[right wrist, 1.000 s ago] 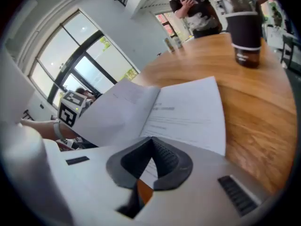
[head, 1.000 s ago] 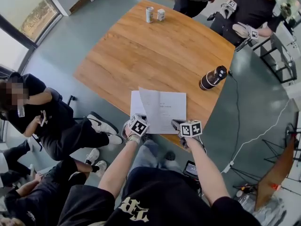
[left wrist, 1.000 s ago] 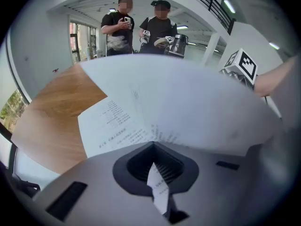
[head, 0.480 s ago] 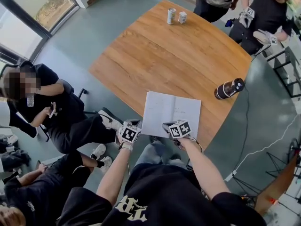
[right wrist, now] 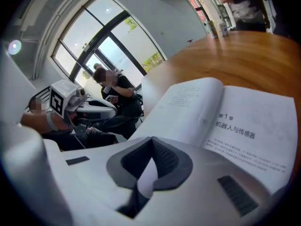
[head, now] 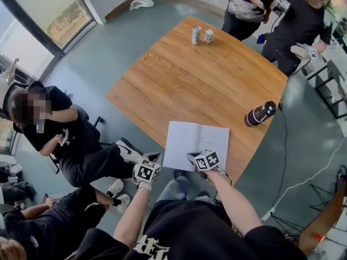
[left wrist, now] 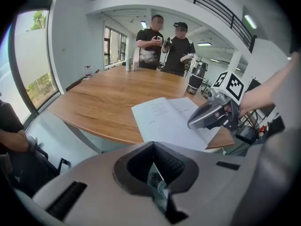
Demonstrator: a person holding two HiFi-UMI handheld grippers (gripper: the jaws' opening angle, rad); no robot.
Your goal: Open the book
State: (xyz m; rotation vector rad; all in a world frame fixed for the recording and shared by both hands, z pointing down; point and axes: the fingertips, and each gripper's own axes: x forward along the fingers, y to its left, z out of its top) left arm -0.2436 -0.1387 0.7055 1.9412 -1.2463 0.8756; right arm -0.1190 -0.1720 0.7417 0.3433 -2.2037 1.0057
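The book [head: 197, 145] lies open and flat on the wooden table [head: 200, 80], close to its near edge, with printed pages facing up [right wrist: 225, 121]. My right gripper [head: 193, 157] hovers at the book's near edge, jaws together, nothing held; the left gripper view shows it over the pages [left wrist: 214, 114]. My left gripper [head: 150, 160] is off the table, left of the book and short of the table edge, jaws also together and empty. It appears in the right gripper view [right wrist: 89, 108].
A dark bottle [head: 260, 113] lies on its side at the table's right edge. Two small cans [head: 197, 34] stand at the far end. People stand beyond the far end [head: 295, 20], and one sits at the left [head: 49, 123].
A page that stood upright a second ago now lies flat, leaving the book spread open. Both grippers have drawn back toward me, the left one clear of the book.
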